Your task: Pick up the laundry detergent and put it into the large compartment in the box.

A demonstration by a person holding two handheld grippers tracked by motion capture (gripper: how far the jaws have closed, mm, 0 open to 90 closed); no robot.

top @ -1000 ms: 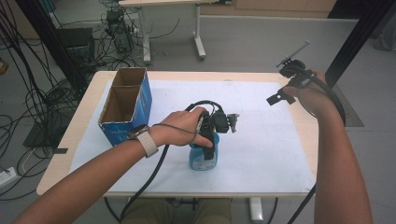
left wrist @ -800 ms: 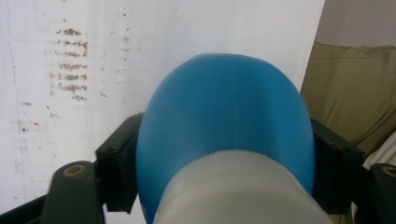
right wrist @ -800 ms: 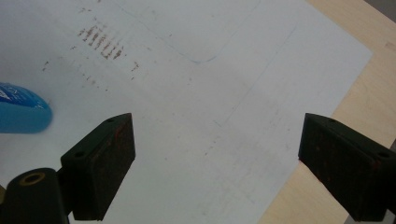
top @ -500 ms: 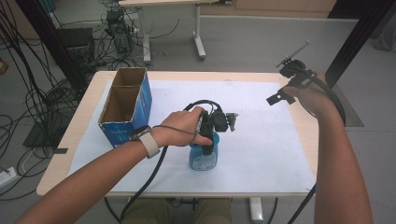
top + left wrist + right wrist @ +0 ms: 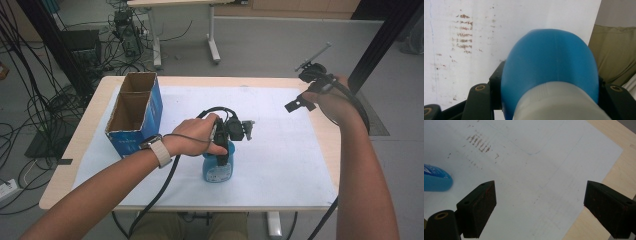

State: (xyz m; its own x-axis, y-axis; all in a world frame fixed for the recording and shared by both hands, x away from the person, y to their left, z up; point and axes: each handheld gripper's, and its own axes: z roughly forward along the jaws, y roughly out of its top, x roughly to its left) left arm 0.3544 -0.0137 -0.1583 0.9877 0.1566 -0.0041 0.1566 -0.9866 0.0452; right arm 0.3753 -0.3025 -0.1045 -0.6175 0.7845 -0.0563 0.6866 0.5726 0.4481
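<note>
Blue bottle (image 5: 218, 167) stands lower centre of the high view, on the white sheet (image 5: 280, 150). Left gripper (image 5: 226, 150) sits right over it, and its jaws have just been closing. In the left gripper view they press against both sides of the bottle (image 5: 549, 62) near its neck: clamped, bottle between them.

Step in hand, as I read it: grasp done, lift not started. Next move looks like a straight lift, then carry toward the cardboard box (image 5: 134, 116), upper left of the bottle. That calls for clearing the box rim and keeping the bottle upright.

Largest to smallest:
- Table (image 5: 90, 150): pale wood top, flat, rounded corners.
- White sheet: matte paper or mat covering most of the table, with faint brown smudges and pencil-like lines in the right gripper view.
- Cardboard box: open top, blue printed outside, raw brown inside, a divider making two compartments.
- Blue bottle: smooth glossy plastic, rounded shoulders, pale ribbed collar; a label on the front, text too small to read.

Right gripper (image 5: 305, 100) is held up at the upper right of the high view, well apart from the bottle. Its jaws stand wide apart with nothing between them (image 5: 541, 207).
</note>
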